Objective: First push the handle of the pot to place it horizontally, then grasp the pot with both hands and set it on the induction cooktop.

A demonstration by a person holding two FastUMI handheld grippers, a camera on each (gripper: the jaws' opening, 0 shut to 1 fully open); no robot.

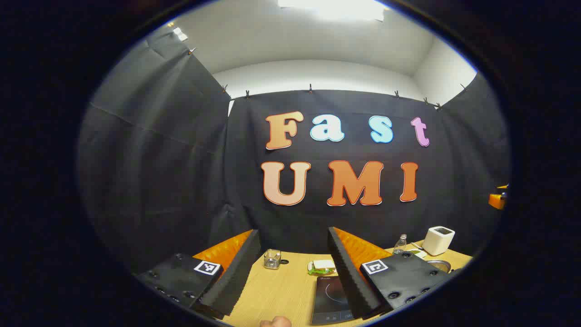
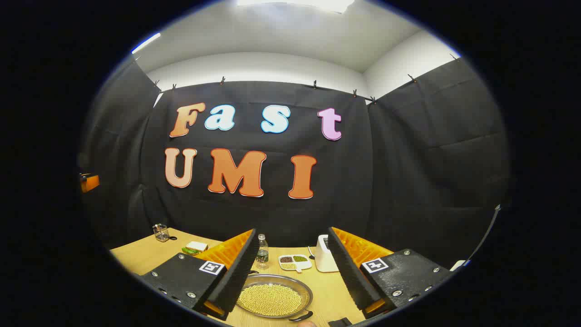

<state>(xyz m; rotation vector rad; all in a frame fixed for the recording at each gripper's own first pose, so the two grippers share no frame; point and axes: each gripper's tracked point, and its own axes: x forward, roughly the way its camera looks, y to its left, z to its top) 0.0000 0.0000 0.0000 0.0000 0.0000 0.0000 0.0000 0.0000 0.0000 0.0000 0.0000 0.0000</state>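
Between the spread fingers of the right gripper (image 2: 290, 272), above the wooden table (image 2: 136, 256), sits the pot (image 2: 272, 299) of yellow grains, while the left gripper (image 1: 290, 272), also spread, hangs over the induction cooktop (image 1: 329, 299).

Silver pot (image 2: 307, 290) of yellow beans (image 2: 269, 300), black induction cooktop (image 1: 330, 296), pale wood-grain table (image 1: 281, 290), white toaster (image 1: 438, 240)

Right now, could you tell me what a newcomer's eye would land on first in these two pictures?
Most striking is the shallow metal pot heaped with yellowish beans, on the wooden table between the open fingers of the right claw. Next, the dark induction cooktop lies flat at the table's near edge, between the left claw's open fingers. Behind stand a white appliance and a small bottle.
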